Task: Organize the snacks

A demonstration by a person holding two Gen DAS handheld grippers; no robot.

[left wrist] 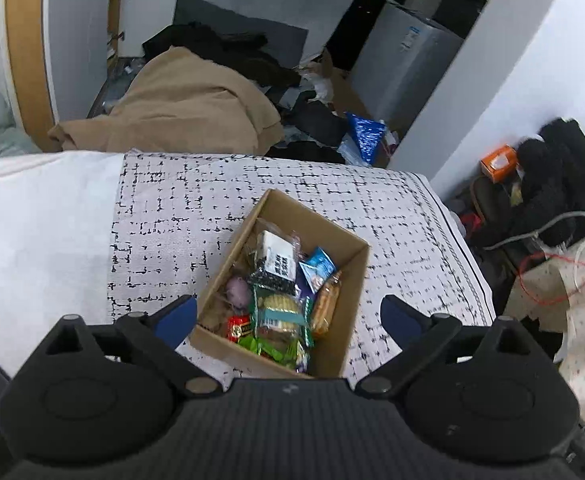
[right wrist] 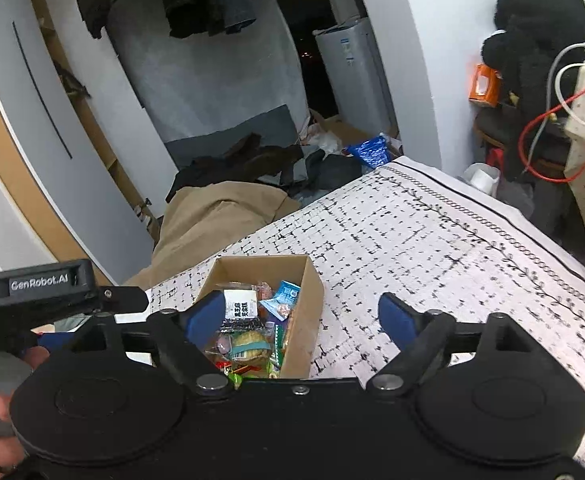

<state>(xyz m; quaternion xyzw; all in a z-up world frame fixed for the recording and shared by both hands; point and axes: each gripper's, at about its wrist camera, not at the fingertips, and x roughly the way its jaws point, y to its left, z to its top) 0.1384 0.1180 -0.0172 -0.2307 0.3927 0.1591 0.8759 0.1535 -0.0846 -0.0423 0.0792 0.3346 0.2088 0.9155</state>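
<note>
One cardboard box [left wrist: 280,280] of snack packets [left wrist: 278,312] on the bedspread [left wrist: 392,216]. Left gripper [left wrist: 288,316] and right gripper [right wrist: 300,320]: jaws wide apart, both empty.

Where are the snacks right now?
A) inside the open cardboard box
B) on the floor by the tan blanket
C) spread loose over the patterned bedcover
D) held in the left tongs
A: the wrapped snacks all lie inside the open cardboard box on the patterned bedcover; both views show the cover around it bare of packets.
</note>
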